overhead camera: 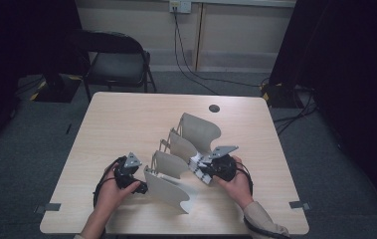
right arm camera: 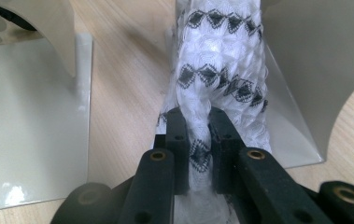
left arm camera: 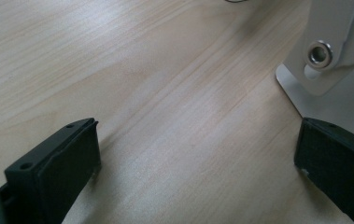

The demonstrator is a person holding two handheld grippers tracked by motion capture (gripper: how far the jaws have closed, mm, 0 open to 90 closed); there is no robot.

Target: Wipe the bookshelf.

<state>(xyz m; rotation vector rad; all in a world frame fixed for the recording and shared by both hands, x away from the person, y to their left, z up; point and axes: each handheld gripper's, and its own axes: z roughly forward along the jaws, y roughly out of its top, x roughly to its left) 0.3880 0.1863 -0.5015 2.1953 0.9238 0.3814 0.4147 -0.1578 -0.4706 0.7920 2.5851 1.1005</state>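
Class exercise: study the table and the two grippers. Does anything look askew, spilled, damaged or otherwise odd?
Nothing is spilled or broken. One thing stands out: the white patterned cloth is bunched and twisted where the right gripper pinches it between the beige dividers, not lying flat. The left gripper sits open over bare table.

Your two forearms enter from the table's near edge in the high view, each hand wrapped around a gripper body. Your left hand (overhead camera: 112, 191) rests low at the left, its left gripper (overhead camera: 139, 186) pointing toward the centre, a cable looping back along the wrist. In the left gripper view its two black jaws stand wide apart with nothing between them. Your right hand (overhead camera: 236, 183), sleeve at the wrist, holds the right gripper (overhead camera: 201, 170) angled toward your left. In the right gripper view its jaws are drawn close together, pinching a narrow band between the pads.
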